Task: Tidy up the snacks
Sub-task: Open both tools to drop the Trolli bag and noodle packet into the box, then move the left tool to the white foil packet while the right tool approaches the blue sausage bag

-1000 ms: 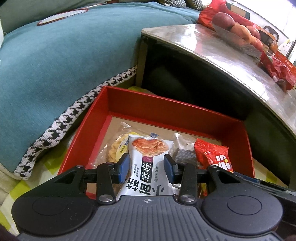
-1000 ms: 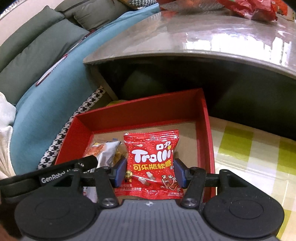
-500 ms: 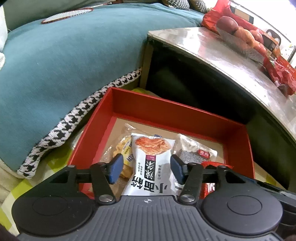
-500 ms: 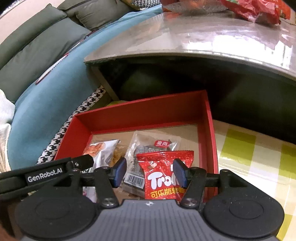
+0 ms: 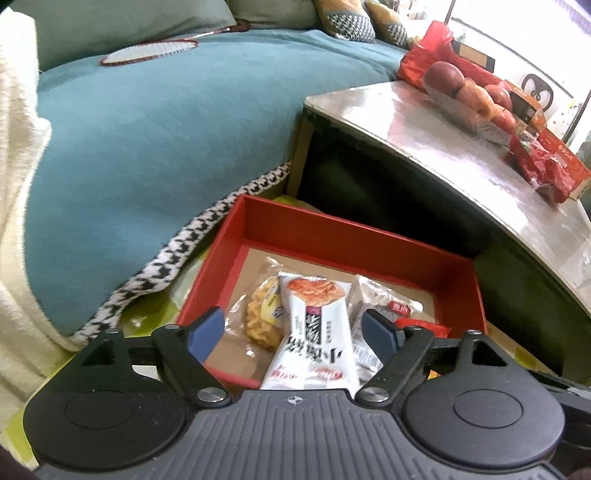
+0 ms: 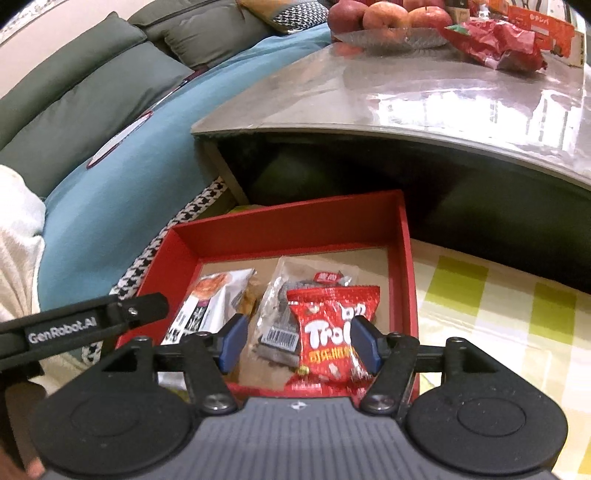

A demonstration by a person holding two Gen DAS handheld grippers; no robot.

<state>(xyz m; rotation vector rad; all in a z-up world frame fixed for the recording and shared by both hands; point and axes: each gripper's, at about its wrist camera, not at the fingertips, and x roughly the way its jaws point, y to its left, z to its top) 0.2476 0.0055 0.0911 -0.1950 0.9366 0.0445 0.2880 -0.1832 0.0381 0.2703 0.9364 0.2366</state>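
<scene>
A red box (image 5: 343,236) (image 6: 295,225) sits on the floor cloth and holds several snack packs. In it lie a white noodle-snack pack (image 5: 314,332) (image 6: 207,306), a clear pack with a yellow pastry (image 5: 264,314), a clear pack with a dark snack (image 5: 384,306) (image 6: 291,291) and a red Trolli gummy bag (image 6: 332,332) (image 5: 424,326). My left gripper (image 5: 293,334) is open above the white pack, not touching it. My right gripper (image 6: 299,347) is open above the Trolli bag, apart from it. The left gripper's arm (image 6: 85,323) shows at the left of the right wrist view.
A low silver table (image 6: 424,88) (image 5: 443,136) overhangs behind the box, with a bowl of apples (image 6: 388,18) and red packets (image 6: 498,40). A teal sofa (image 5: 147,129) with a houndstooth edge lies left. A green checked cloth (image 6: 498,306) lies right.
Both grippers opened wider and pulled back and up from the box. The Trolli bag left the right gripper and now lies in the box; the white pack lies free too.
</scene>
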